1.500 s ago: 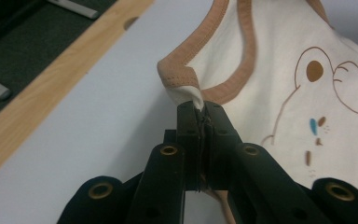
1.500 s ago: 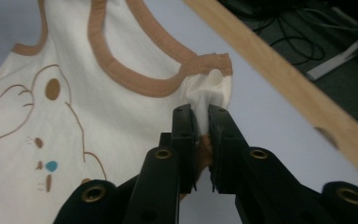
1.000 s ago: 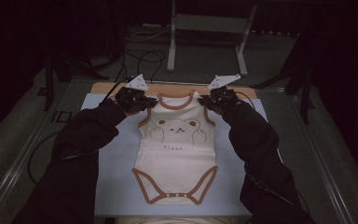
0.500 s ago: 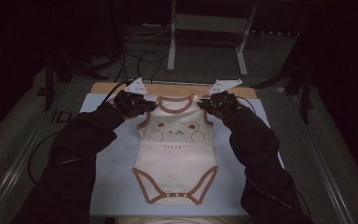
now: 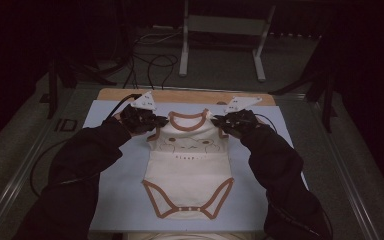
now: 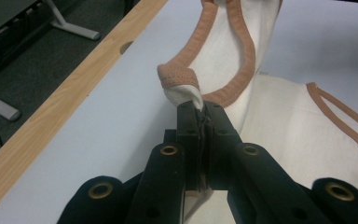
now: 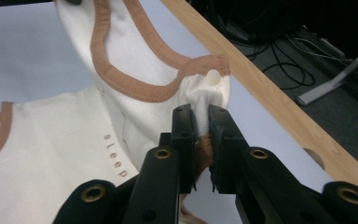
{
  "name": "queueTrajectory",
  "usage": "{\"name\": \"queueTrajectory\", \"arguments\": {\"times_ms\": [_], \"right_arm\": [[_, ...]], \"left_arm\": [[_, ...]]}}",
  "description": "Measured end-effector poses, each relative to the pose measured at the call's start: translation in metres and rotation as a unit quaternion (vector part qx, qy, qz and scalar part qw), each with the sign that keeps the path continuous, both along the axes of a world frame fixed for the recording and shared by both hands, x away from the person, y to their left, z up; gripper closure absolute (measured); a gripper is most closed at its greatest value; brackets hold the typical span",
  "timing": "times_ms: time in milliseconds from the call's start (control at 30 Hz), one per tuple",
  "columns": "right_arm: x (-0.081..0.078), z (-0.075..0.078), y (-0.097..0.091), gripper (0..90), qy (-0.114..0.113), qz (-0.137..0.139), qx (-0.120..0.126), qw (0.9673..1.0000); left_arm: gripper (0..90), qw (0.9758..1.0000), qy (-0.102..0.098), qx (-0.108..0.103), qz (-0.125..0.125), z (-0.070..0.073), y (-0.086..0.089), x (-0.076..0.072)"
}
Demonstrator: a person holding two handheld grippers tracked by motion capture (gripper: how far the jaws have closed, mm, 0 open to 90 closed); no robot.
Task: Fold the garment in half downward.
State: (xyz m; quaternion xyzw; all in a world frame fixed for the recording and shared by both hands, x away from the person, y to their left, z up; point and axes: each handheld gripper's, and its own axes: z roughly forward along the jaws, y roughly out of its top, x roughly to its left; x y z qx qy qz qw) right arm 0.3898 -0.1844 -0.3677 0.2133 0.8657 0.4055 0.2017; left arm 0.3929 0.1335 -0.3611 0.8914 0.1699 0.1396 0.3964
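A cream baby bodysuit with brown trim and a bear print lies on the pale blue mat, its snap crotch toward the near edge. My left gripper is shut on the bodysuit's left shoulder strap; the cloth bunches out between the black jaws of this gripper. On the other side my right gripper is shut on the right shoulder strap, which carries a white snap; the pinched fabric stands between that gripper's jaws. Both shoulders are lifted slightly off the mat.
The mat lies on a wooden tabletop whose far edge shows a strip of bare wood with a hole. Beyond the table, cables and a metal stand sit on the dark floor. The person's dark sleeves cover both sides of the mat.
Both grippers, holding the shoulders, have moved a little toward the near side, pulling the top of the bodysuit with them. The grips are unchanged.
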Motion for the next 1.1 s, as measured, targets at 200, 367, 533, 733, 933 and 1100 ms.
{"name": "queueTrajectory", "arguments": {"times_ms": [200, 367, 533, 733, 933, 1100], "right_arm": [[-0.013, -0.002, -0.002, 82.1, -0.004, 0.007, -0.001, 1.0], [-0.025, -0.005, -0.002, 82.1, -0.009, 0.016, -0.002, 0.9998], [-0.038, -0.009, -0.003, 82.1, -0.007, 0.025, 0.001, 0.9997], [-0.051, -0.015, -0.003, 82.0, -0.007, 0.035, 0.004, 0.9994], [-0.063, -0.02, -0.004, 82.0, -0.004, 0.042, 0.008, 0.9991], [-0.072, -0.024, -0.005, 82.0, 0.0, 0.046, 0.014, 0.9988]], "left_arm": [[87.3, 0.9999, -0.001, 0.003, -0.011, -0.002, 0.0, -0.011], [87.3, 0.9999, 0.0, 0.003, -0.014, -0.004, -0.001, -0.02], [87.3, 0.9997, -0.003, 0.007, -0.025, -0.007, -0.004, -0.029], [87.3, 0.9993, -0.002, 0.014, -0.036, -0.013, -0.005, -0.042], [87.3, 0.9989, -0.001, 0.015, -0.045, -0.016, -0.006, -0.054], [87.3, 0.9986, 0.0, 0.011, -0.051, -0.02, -0.006, -0.062]]}}
